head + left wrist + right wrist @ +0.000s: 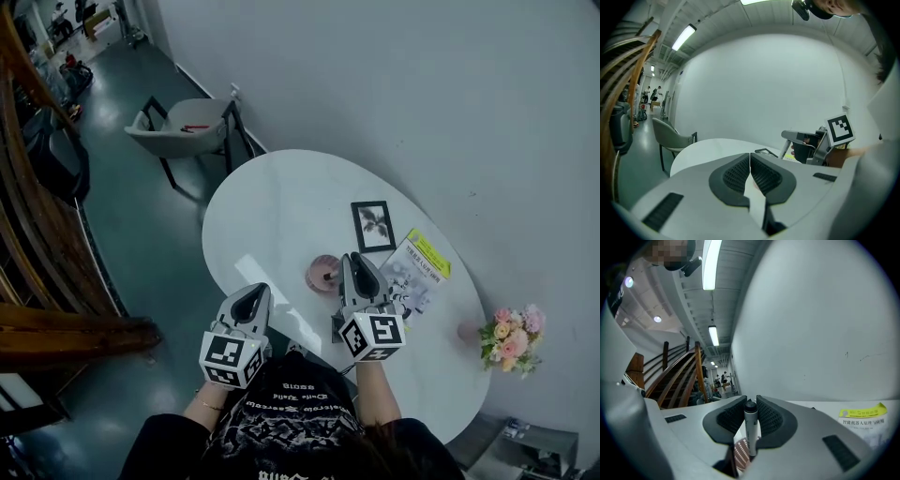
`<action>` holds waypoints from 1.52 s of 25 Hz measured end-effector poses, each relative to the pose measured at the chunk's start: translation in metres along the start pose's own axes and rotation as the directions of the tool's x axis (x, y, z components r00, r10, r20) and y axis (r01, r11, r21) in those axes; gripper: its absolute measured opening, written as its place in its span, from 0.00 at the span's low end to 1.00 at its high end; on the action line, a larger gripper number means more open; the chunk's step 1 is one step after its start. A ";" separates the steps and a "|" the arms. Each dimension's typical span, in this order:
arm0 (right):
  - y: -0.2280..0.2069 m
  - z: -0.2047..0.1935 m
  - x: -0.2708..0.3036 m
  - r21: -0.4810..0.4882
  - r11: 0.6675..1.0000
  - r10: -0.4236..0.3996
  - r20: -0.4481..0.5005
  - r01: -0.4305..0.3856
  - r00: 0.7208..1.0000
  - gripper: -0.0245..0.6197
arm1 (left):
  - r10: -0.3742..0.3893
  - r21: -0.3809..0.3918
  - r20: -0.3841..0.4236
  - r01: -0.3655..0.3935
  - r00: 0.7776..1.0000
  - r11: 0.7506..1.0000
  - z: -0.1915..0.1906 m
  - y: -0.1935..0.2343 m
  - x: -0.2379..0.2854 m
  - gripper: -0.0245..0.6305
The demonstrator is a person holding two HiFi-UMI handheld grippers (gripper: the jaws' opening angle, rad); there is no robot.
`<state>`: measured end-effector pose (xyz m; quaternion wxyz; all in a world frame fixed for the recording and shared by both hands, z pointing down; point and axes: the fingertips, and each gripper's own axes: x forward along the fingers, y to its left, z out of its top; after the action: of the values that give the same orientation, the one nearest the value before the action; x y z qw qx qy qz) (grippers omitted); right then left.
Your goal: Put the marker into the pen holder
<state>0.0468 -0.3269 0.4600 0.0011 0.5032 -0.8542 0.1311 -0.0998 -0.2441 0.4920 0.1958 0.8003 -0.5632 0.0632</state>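
Note:
A white marker with a black cap stands upright between the jaws of my right gripper, which is shut on it. Its lower end hangs just over the pink mesh pen holder. In the head view the pen holder stands on the white oval table, directly left of the right gripper. My left gripper hovers at the table's near edge, shut with its pads together and nothing between them.
A black picture frame and a booklet with a yellow strip lie beyond the right gripper. A flower bouquet stands at the table's right end. A grey chair is at the far end, and a wooden stair rail runs along the left.

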 end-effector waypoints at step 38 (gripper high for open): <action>-0.007 -0.062 0.009 -0.030 1.000 0.002 -0.108 -0.006 0.994 0.17 | 0.042 0.017 -0.047 -0.041 0.998 0.999 -0.019 -0.006 0.006 0.07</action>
<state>0.0401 -0.3235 0.5227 0.0545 0.4936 -0.8557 0.1452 -0.0900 -0.2399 0.5098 0.2011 0.7882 -0.5744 0.0909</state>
